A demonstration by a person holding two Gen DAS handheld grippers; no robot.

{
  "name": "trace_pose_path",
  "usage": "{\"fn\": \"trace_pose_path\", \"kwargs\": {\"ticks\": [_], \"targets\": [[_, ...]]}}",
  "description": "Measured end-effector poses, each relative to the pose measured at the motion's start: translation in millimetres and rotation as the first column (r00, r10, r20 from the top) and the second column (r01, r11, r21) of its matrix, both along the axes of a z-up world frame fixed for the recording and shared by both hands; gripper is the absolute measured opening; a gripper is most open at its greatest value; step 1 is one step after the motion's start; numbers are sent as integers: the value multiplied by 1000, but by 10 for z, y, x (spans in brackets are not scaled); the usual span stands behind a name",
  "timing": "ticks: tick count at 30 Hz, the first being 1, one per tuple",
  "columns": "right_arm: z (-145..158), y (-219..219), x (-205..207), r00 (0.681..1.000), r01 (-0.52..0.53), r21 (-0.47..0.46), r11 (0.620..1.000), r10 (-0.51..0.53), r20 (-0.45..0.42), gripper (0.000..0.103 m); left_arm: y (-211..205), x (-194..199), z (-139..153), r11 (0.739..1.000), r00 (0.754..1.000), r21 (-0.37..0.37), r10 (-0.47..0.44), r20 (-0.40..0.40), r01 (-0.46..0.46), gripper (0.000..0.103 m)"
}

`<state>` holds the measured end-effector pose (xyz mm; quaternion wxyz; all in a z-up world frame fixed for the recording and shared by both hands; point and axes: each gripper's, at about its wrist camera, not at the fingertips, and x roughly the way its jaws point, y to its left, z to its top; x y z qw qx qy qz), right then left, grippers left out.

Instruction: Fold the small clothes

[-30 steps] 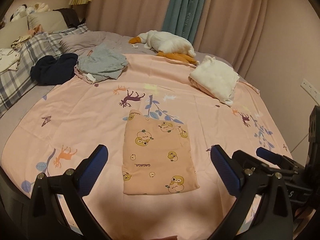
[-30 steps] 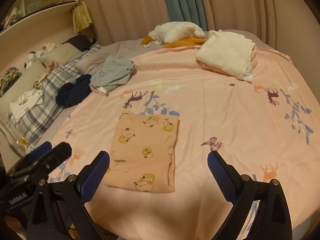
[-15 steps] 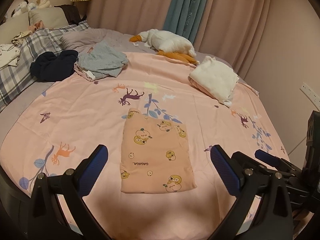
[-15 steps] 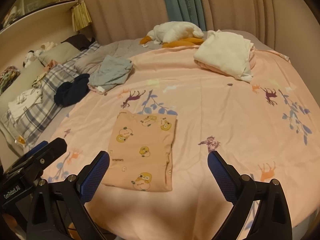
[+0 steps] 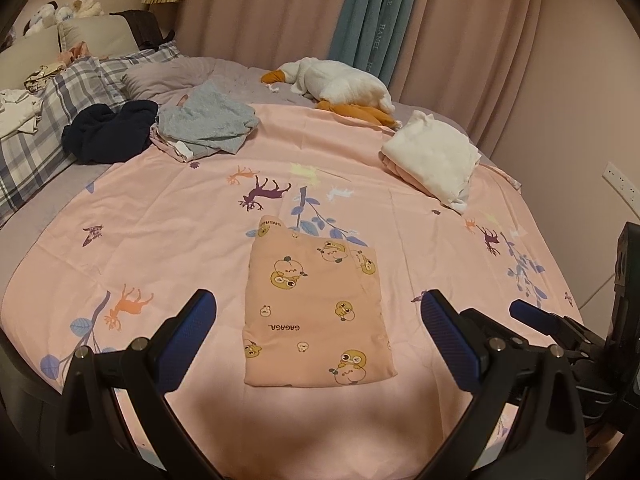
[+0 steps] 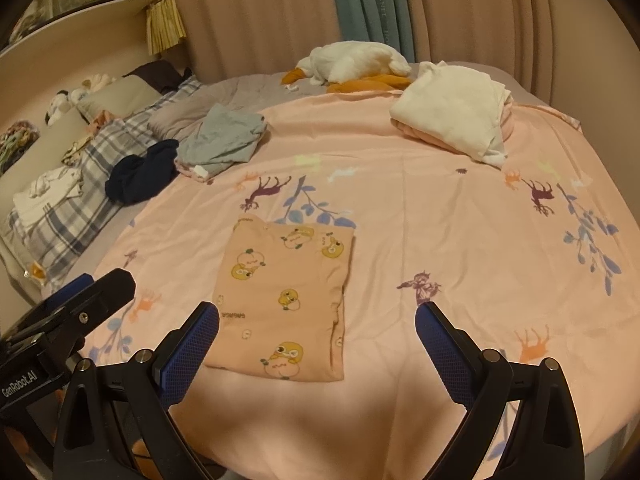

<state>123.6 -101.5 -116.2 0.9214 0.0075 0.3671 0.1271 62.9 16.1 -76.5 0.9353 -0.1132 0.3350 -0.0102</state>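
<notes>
Near the bed's (image 5: pixel 132 216) front edge lies a flat rectangular folded garment (image 5: pixel 316 312), soft printed cotton; left gripper (image 5: pixel 316 334) and right gripper (image 6: pixel 316 338) gape wide, empty.

— What sort of place? 
— A home bedroom. Straight ahead of the tool, a bed under a pink sheet (image 5: pixel 168 216) printed with deer and leaves.
— Other signs?
— Far left, plaid pillows (image 5: pixel 60 96) and soft toys; beyond, a plush goose (image 5: pixel 340 84) before long pink and teal curtains (image 5: pixel 372 12); a wall socket (image 5: pixel 620 184) at right.
</notes>
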Motion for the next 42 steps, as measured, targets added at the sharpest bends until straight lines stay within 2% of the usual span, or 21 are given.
{"fn": "trace_pose_path", "kwargs": {"ticks": [42], "targets": [[-40, 9, 46, 999, 37, -36, 999, -37, -14, 98, -49, 26, -5, 999, 1000, 44, -9, 4, 9, 103]]}}
